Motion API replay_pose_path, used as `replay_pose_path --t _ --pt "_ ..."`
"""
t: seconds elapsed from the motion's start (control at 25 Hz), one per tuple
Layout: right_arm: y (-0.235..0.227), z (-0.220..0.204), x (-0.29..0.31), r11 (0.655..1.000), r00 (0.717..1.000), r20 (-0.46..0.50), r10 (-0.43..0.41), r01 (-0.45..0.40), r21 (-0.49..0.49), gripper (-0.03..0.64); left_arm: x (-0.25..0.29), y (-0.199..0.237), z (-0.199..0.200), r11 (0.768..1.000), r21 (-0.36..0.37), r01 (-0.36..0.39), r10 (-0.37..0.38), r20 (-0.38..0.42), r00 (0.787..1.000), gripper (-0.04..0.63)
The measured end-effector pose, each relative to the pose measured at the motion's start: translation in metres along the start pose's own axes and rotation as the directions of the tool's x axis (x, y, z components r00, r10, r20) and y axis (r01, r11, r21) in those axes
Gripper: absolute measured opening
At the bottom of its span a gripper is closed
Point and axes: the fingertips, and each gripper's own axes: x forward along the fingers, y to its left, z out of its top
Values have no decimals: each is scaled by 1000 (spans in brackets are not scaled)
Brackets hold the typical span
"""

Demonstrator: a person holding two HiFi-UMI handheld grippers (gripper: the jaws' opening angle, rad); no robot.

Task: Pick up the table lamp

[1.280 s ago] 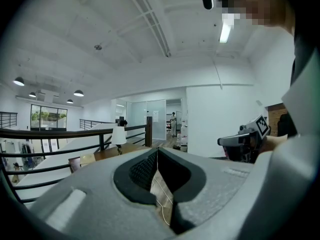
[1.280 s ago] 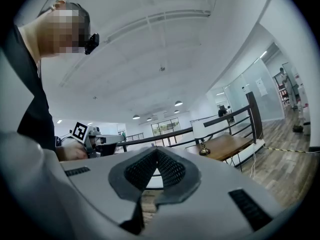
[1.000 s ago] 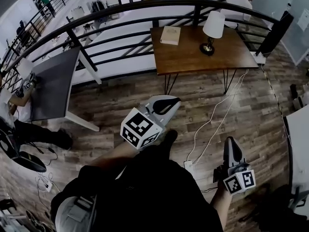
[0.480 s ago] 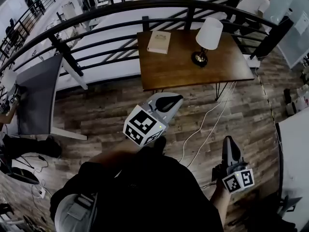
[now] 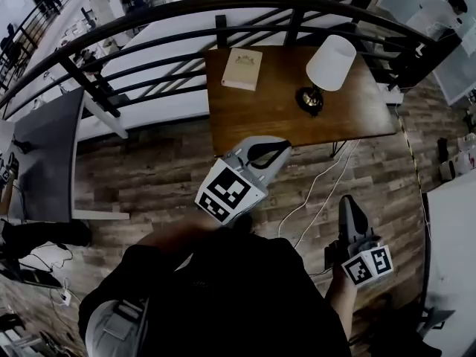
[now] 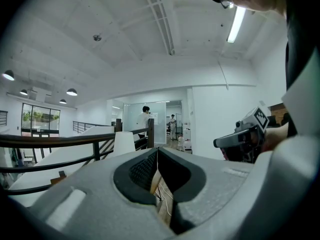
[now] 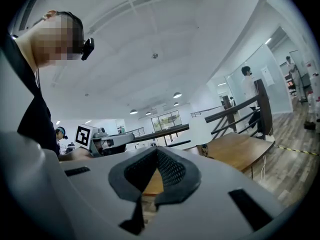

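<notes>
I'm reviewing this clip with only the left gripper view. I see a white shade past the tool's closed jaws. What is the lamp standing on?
Observer: The head view shows the table lamp upright on a wooden table, on its right half.
Reviewer: Is anything else on that table?
Observer: One book lies flat to the lamp's left, apart from it.
Reviewer: And the right tool's jaws? I only see it from the side.
Observer: In the right gripper view, the right tool has its jaws together with nothing between them.
</notes>
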Motion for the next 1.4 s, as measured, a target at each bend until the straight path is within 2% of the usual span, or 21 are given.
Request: replay_pose_path --t 0.36,0.52,0.68,0.96,1.16,1.4 --pt "-61 0 35 999 999 -29 30 -29 45 14 64 22 -15 999 -19 -40 39 -47 998 8" --pt "-107 18 38 1000 1000 14 10 -10 23 14 105 22 -13 997 -12 -76 75 -73 995 8" --pt "-156 34 37 999 998 47 33 -33 4 14 150 15 -10 994 -6 -109 108 -74 991 8" --pt "-220 21 57 998 998 -9 60 -60 10 12 208 33 -40 986 -45 -158 151 -141 978 9" --pt "-245 6 98 996 995 -32 93 -93 18 12 235 56 -66 977 -54 -204 195 -139 971 9" --pt "-259 -7 176 986 987 -40 155 -157 -53 12 272 89 -103 975 -53 -214 206 -123 971 9"
